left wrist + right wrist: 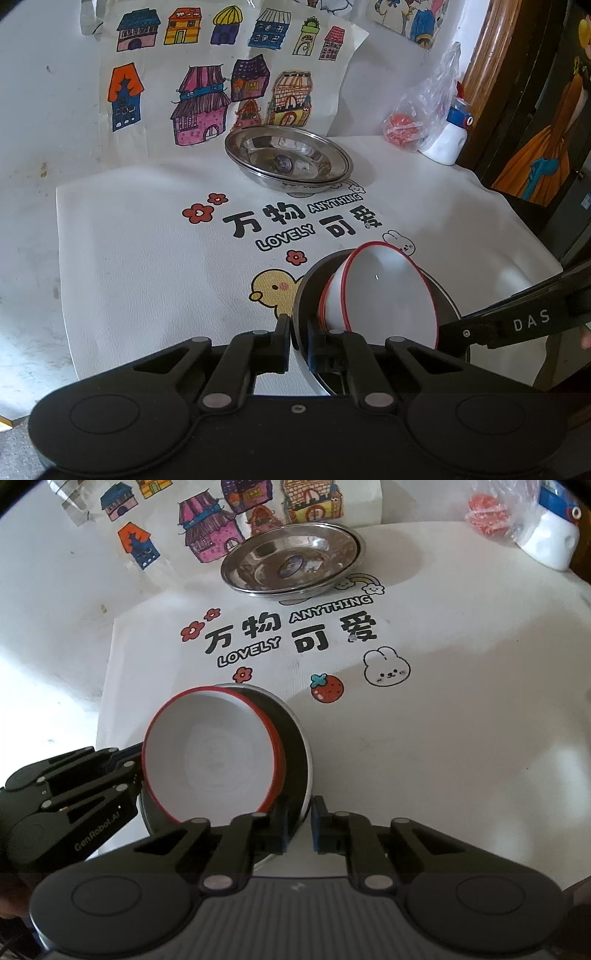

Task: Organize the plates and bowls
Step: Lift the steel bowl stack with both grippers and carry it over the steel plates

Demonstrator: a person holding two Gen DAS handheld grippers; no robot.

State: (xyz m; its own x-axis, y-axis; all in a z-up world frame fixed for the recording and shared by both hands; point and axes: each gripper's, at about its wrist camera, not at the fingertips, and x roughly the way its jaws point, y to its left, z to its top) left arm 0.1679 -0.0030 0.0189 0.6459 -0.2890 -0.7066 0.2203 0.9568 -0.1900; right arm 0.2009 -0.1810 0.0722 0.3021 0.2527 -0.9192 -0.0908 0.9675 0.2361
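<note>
- Two grippers are on the same dish: a dark, shallow round metal pan with a silvery rim point(301, 746), sitting at the near edge of the white desk point(461, 720).
- Left gripper point(297, 341) has its jaws closed down tight, one finger outside the pan's rim and one inside, pinching the wall on its near-left side.
- Right gripper point(299, 821) does likewise on the opposite side, jaws narrowed onto the rim with the silvery edge running up between the fingers.
- Each tool shows in the other's camera: the right one comes in as a black bar from the right edge, the left one as a black linkage at the lower left.
- Inside the pan leans a white bowl with a red rim point(388, 291), tipped up on its side so its mouth faces the right-hand camera; a second red rim peeks out behind it, so it looks like two nested, though I cannot be sure.
- Further back, well apart from the pan, a pair of stacked shiny steel plates point(288, 157) rests on the desk beside a cloth printed with colourful houses point(199, 96).
- Desk cover carries cartoon prints: a yellow duck point(271, 290) just beside the pan, a strawberry point(327, 688), a rabbit point(386, 668).
- Far right corner holds a clear plastic bag with something red inside point(417, 122) and a white and blue figurine point(452, 136).
</note>
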